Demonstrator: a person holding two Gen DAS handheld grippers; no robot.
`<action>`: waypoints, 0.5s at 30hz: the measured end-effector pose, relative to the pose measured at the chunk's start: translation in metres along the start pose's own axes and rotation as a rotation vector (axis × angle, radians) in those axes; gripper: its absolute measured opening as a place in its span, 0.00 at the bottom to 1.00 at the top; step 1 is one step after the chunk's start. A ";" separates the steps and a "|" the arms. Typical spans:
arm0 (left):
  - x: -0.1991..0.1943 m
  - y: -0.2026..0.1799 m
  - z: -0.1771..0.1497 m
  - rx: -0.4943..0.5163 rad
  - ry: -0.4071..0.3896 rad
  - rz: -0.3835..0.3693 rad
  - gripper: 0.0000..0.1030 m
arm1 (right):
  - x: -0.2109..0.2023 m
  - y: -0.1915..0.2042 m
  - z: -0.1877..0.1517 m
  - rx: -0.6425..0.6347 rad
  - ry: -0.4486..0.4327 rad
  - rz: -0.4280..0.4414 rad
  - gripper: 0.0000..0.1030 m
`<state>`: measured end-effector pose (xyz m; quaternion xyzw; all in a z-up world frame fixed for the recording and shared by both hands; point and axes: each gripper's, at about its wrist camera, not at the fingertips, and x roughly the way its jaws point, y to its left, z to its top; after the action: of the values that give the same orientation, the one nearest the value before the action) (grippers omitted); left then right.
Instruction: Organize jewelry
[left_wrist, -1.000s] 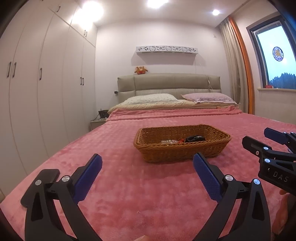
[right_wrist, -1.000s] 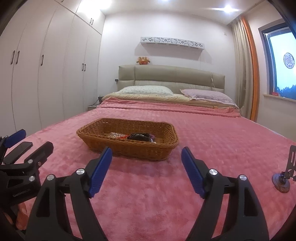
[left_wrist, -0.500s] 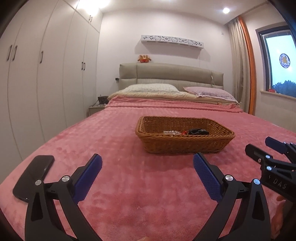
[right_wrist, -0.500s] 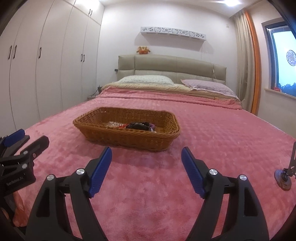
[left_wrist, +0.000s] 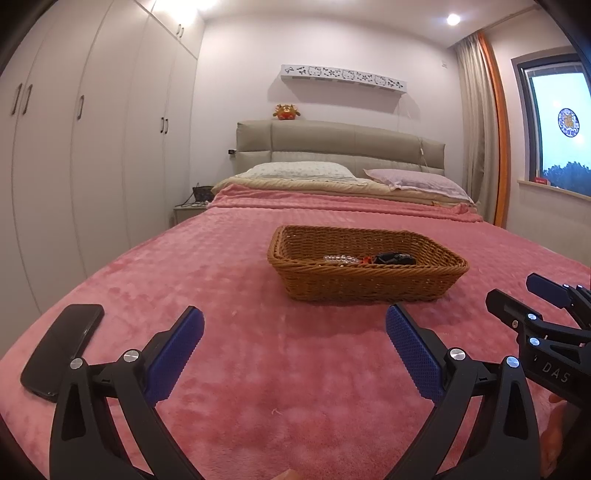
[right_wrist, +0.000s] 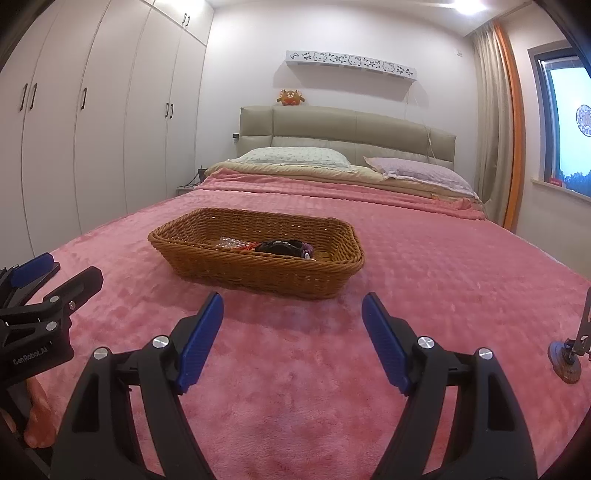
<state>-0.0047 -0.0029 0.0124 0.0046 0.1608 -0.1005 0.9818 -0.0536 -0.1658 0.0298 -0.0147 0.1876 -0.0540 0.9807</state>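
Broadly, the scene shows an approach stage: nothing is grasped yet, and both grippers hang above the near end of the bed (left_wrist: 258, 332), short of the jewelry. The bed is covered by a pink plush blanket (right_wrist: 424, 258) with a soft, quilted pile. On it, near the middle, sits a rectangular wicker basket (left_wrist: 365, 284) of brown woven cane, with shallow flared walls and a rolled rim. The jewelry lies inside this basket: a string of clear beads (left_wrist: 341, 259), a small red piece (left_wrist: 365, 260) beside it, and a dark glossy item (right_wrist: 281, 246) whose exact kind cannot be told.

The left gripper (left_wrist: 294, 347) has its fingers spread wide and empty; their blue pads (left_wrist: 413, 354) carry a fine dotted texture on black plastic arms. The right gripper (right_wrist: 292, 334) is likewise released, holding nothing, with the basket directly ahead between its fingers. A flat black phone (left_wrist: 61, 349) lies on the blanket to the left of the left gripper, and a small round-based stand (right_wrist: 565, 360) rests at the far right.

By judgement, the next move calls for advancing one gripper over the basket rim and lowering it onto a single piece. The beads look slippery and loose, so a low, centred pinch would suit them; the soft blanket may let the basket shift.
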 end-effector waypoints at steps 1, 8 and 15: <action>0.001 0.000 0.000 0.002 0.002 0.000 0.93 | 0.000 0.000 0.000 -0.002 -0.002 0.000 0.71; 0.003 -0.001 -0.001 0.004 0.011 -0.003 0.93 | -0.001 0.000 0.000 -0.002 -0.003 0.000 0.74; 0.004 -0.002 -0.002 0.006 0.017 -0.002 0.93 | -0.002 0.001 0.001 -0.005 -0.009 -0.003 0.76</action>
<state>-0.0021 -0.0051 0.0090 0.0083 0.1689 -0.1018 0.9803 -0.0555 -0.1641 0.0312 -0.0176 0.1831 -0.0548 0.9814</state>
